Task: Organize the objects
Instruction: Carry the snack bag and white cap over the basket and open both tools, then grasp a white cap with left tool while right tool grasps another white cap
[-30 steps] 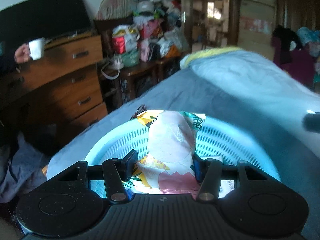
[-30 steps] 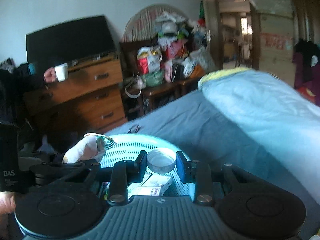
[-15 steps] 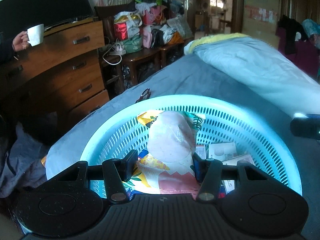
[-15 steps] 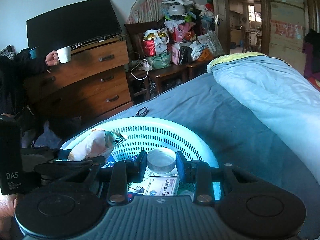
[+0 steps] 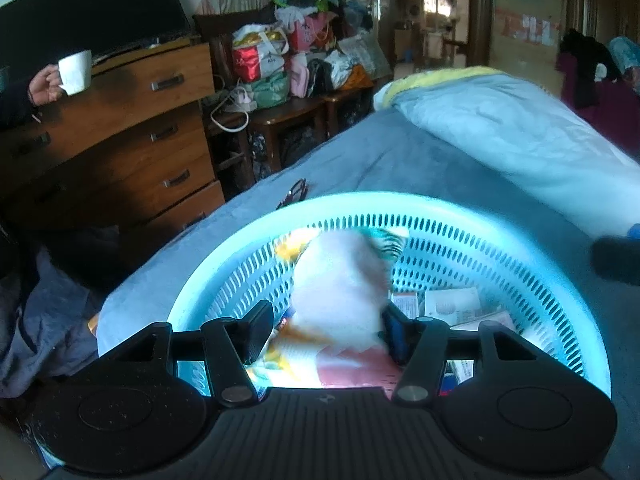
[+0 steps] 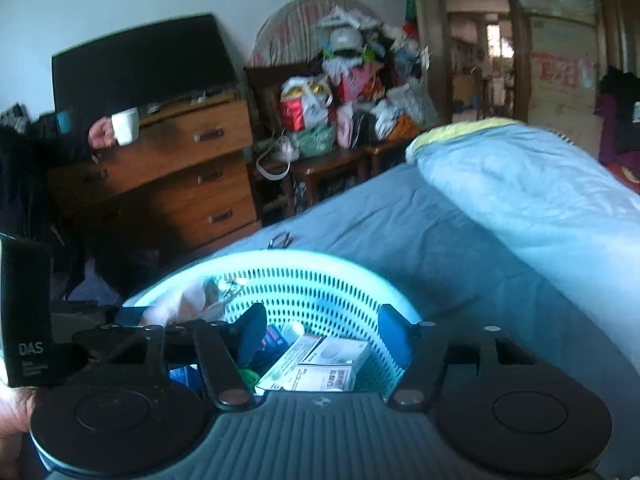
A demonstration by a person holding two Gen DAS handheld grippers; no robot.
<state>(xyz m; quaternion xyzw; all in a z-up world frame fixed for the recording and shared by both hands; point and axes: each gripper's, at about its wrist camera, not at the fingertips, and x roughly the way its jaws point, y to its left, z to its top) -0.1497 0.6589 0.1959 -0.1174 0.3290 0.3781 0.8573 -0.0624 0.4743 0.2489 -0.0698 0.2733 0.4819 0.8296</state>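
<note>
Right wrist: right claw (image 6: pixel 322 330) spread over basket (image 6: pixel 340 272) w/ boxes (image 6: pixel 320 364); left claw (image 5: pixel 326 326) loose round snack bag (image 5: pixel 340 292).

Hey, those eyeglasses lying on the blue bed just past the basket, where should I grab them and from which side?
The eyeglasses look folded and lie flat on the bedspread, just beyond the basket's far rim. I would come straight down from above and close the tongs across the folded frame near its middle. Their detail is too small to pick a finer spot.

We see a turquoise perforated basket (image 5: pixel 500 240), a pink-and-white packet (image 5: pixel 340 292) with yellow at seven o'clock, on a grey-blue bedspread (image 5: pixel 400 160).
</note>
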